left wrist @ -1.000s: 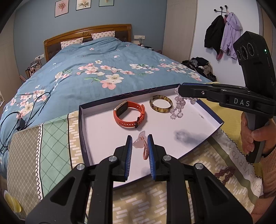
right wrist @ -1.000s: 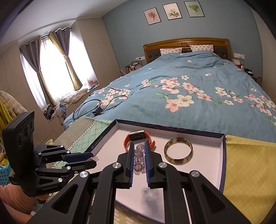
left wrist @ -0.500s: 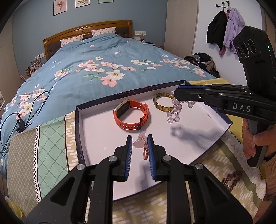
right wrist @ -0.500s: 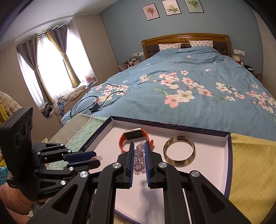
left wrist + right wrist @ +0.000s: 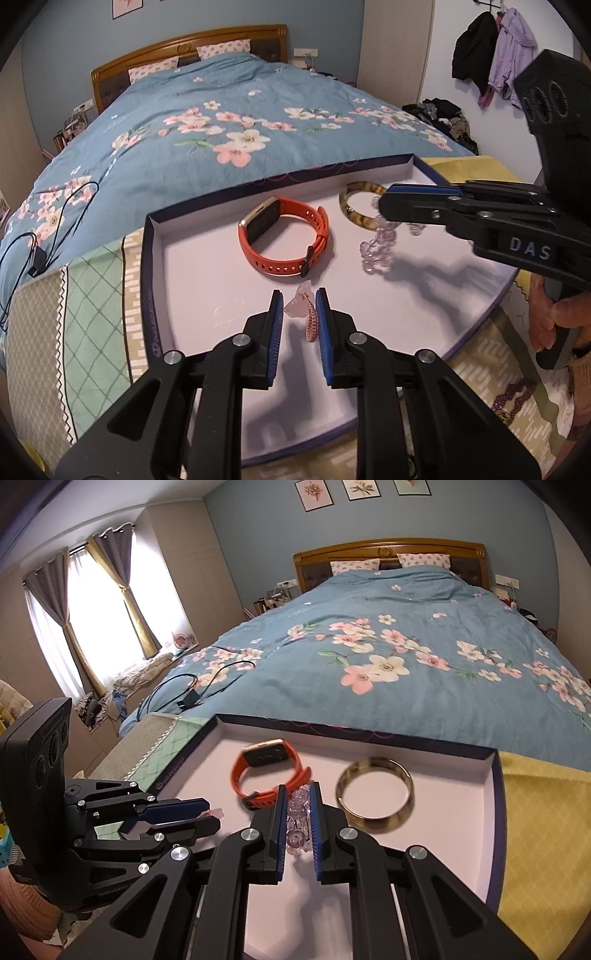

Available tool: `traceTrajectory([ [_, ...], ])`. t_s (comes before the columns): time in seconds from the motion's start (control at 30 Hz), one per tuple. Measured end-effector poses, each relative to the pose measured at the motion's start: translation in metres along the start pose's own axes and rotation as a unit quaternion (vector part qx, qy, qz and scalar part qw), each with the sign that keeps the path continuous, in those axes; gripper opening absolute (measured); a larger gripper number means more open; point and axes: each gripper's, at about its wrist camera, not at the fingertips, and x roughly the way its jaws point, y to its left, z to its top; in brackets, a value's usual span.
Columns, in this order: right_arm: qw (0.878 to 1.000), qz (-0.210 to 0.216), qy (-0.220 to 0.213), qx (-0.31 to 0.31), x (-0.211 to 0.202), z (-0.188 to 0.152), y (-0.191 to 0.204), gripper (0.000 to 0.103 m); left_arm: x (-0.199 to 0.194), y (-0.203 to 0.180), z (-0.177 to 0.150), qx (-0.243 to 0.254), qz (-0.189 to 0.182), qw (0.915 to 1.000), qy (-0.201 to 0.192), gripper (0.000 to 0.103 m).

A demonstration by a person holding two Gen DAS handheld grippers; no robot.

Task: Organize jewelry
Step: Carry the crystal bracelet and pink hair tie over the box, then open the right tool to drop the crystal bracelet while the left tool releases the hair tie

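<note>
Hanging from the right gripper [image 5: 297,814]'s clamped jaws over the tray [image 5: 192,258], the bead bracelet [image 5: 378,245] could snag the bangle [image 5: 360,201], while the left gripper [image 5: 299,314]'s jaws pinch a pink pendant cord [image 5: 310,321] that might tangle if released carelessly.

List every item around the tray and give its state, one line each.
Left gripper: shut on a pink pendant with cord.
Right gripper: shut on a clear bead bracelet, hanging above the tray.
Orange watch: lying in tray, strap buckled.
Bangle: lying flat in tray.
Purple bracelet: outside tray.
</note>
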Motion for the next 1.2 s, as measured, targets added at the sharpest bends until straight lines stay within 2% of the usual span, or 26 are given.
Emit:
traceTrajectory([
  [0.47, 0.999, -0.034, 0.016, 0.011, -0.005, -0.01, -0.015, 0.013, 0.025, 0.005, 0.008, -0.016, 0.001, 0.9998, 0.014, 0.02],
  [0.63, 0.999, -0.037, 0.015, 0.011, -0.012, -0.013, -0.015, 0.016, 0.019, 0.006, 0.009, -0.023, 0.0, 0.9997, 0.002, 0.037],
  [0.67, 0.999, -0.036, 0.015, 0.012, -0.014, -0.014, -0.015, 0.017, 0.014, 0.007, 0.01, -0.026, -0.001, 0.9996, -0.006, 0.038],
  [0.77, 0.999, -0.032, 0.011, 0.011, -0.02, -0.016, -0.014, 0.022, -0.003, 0.009, 0.011, -0.03, -0.001, 0.9991, -0.03, 0.052],
  [1.03, 1.0, -0.02, -0.01, 0.0, -0.049, -0.026, -0.002, 0.036, -0.072, 0.022, 0.008, -0.042, -0.014, 0.9937, -0.103, 0.055],
  [1.2, 1.0, -0.008, -0.015, -0.004, -0.065, -0.036, 0.004, 0.039, -0.108, 0.027, -0.008, -0.048, -0.023, 0.9905, -0.126, 0.055],
])
